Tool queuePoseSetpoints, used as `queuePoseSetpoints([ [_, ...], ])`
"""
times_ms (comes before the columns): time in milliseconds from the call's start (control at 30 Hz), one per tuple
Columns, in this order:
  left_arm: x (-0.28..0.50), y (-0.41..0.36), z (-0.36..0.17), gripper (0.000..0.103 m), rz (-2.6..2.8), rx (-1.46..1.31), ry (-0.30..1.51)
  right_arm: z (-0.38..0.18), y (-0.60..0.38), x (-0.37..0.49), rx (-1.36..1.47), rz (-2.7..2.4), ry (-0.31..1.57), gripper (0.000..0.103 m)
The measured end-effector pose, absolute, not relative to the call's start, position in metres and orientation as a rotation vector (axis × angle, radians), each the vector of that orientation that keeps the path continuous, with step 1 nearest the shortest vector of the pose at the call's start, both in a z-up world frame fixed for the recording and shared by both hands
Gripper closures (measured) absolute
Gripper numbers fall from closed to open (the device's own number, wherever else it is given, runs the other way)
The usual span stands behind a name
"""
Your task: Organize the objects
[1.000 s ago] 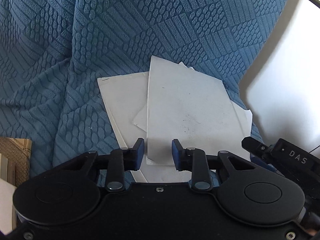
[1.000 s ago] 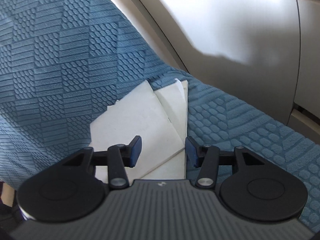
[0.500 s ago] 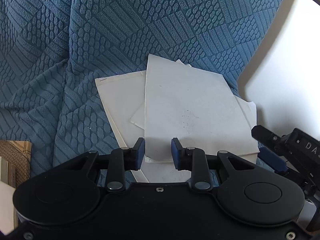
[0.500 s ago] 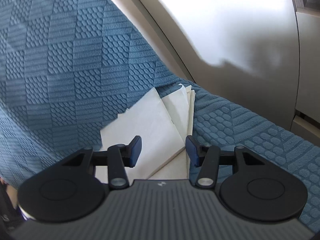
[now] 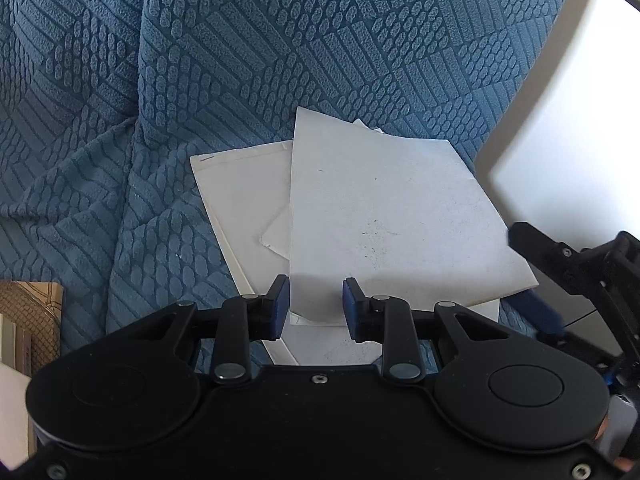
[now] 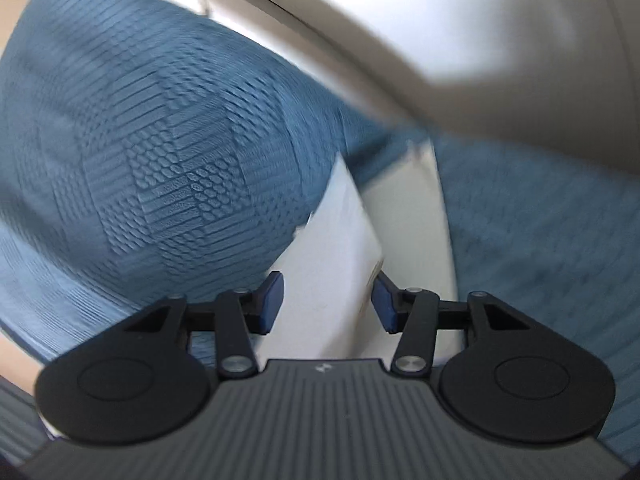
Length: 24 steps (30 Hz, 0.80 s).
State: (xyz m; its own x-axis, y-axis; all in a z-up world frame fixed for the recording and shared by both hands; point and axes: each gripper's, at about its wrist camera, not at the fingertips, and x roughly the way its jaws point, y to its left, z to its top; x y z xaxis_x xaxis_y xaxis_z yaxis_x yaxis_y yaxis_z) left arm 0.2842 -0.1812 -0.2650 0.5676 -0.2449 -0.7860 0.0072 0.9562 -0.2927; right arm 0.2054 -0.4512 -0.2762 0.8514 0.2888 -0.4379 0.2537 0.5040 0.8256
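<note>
White paper sheets (image 5: pixel 384 216) lay fanned on the blue textured sofa cover (image 5: pixel 240 40), bare fabric around their far edges. The left gripper (image 5: pixel 314 306) stood spread over the near edge, pinching nothing. The right gripper (image 6: pixel 326 304) was closing astride the sheets' right edge, pads clear.

Left wrist view: sharp, evenly lit by soft daylight. Strong glare on pale wall (image 5: pixel 580 120) at upper right, nearly blown out. Blue textured cover (image 5: pixel 200 60) crisp in weave, darker in folds at left. White papers (image 5: pixel 380 208) bright, faint specks legible; soft shadow cast on near edge by left gripper (image 5: pixel 314 304). Fisheye bending at frame edges, dark vignette in corners.

Right wrist view: heavy motion blur, smeared worst toward upper right and edges; weave legible only near centre left. Right gripper (image 6: pixel 326 306) body sharp. Pale surface (image 6: pixel 520 40) overexposed at top.
</note>
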Motion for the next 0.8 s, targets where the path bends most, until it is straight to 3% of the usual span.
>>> queuePoseSetpoints([
  [233,0.286,-0.176,-0.266,0.076,-0.172,-0.3,0.984,-0.288,-0.457,0.214,1.106,-0.003,0.609,0.097],
  [367,0.28,-0.156,-0.265,0.065,-0.211,-0.495,1.026,-0.285,-0.458,0.214,1.13,0.017,0.601,0.098],
  [600,0.263,-0.118,-0.279,0.037,-0.295,-0.988,1.037,-0.272,-0.456,0.212,1.15,0.068,0.592,0.099],
  [800,0.261,-0.125,-0.307,0.032,-0.351,-1.273,1.052,-0.267,-0.459,0.209,1.177,0.071,0.597,0.099],
])
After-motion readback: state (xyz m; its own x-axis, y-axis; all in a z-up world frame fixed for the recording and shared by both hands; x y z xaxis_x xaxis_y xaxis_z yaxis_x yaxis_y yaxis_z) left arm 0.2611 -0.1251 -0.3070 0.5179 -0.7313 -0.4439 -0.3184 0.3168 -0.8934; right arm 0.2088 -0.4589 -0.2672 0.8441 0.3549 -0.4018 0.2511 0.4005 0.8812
